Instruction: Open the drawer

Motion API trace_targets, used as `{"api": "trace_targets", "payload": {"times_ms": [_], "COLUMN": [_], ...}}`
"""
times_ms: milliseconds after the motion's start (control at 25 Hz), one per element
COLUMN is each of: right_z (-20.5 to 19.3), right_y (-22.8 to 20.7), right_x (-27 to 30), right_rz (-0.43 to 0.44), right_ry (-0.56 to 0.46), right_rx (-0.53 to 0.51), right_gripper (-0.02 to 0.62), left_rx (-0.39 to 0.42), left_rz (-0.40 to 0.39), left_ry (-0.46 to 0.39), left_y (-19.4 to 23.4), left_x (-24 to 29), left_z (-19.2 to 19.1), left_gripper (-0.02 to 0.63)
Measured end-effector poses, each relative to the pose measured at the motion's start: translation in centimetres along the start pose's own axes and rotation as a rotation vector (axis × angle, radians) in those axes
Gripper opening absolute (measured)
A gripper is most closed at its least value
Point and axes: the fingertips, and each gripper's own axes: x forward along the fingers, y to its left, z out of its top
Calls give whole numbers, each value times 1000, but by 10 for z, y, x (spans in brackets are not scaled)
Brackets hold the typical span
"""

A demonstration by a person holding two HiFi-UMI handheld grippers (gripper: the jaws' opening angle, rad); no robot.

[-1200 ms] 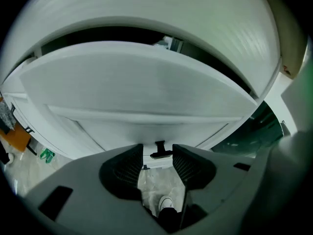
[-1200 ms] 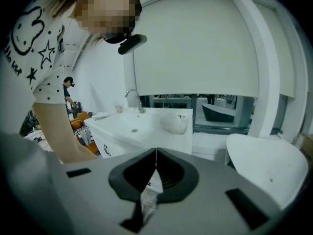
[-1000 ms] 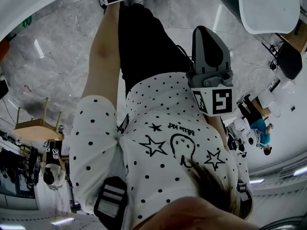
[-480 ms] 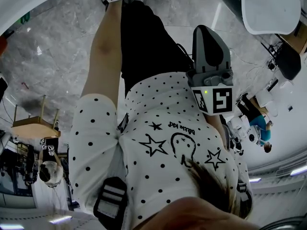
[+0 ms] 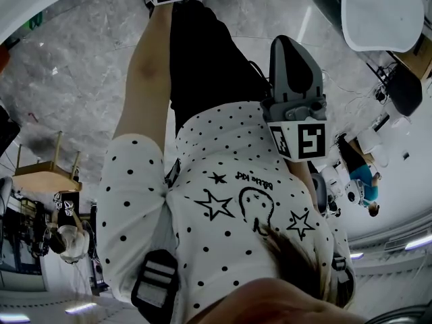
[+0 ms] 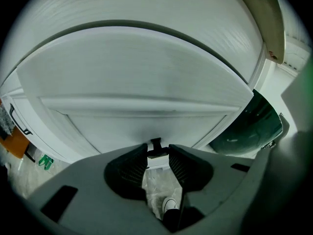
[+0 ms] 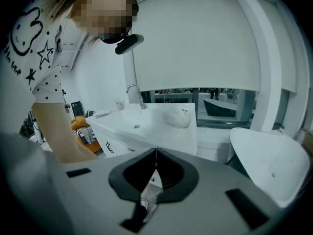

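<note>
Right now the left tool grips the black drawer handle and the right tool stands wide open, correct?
No: the right gripper view shows the right tool shut and empty. The left tool has just closed on the black handle.

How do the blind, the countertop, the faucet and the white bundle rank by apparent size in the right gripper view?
1. blind
2. countertop
3. white bundle
4. faucet, about the bundle's height but much thinner
</note>
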Motion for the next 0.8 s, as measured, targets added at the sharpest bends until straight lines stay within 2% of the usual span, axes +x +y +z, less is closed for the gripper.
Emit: {"api": "trace_targets", "payload": {"times_ms": [800], "right_z": [-2], "right_y": [-2], "right_x": [7], "right_rz": [33], "right_ry": [4], "right_rx": [-8], "right_gripper": [14], "left_rx": [-2], "left_rz": [3], "left_ry": [-1], "left_y": [-2], "left_x": [-13], "left_z": [-17], "left_gripper": [140]}}
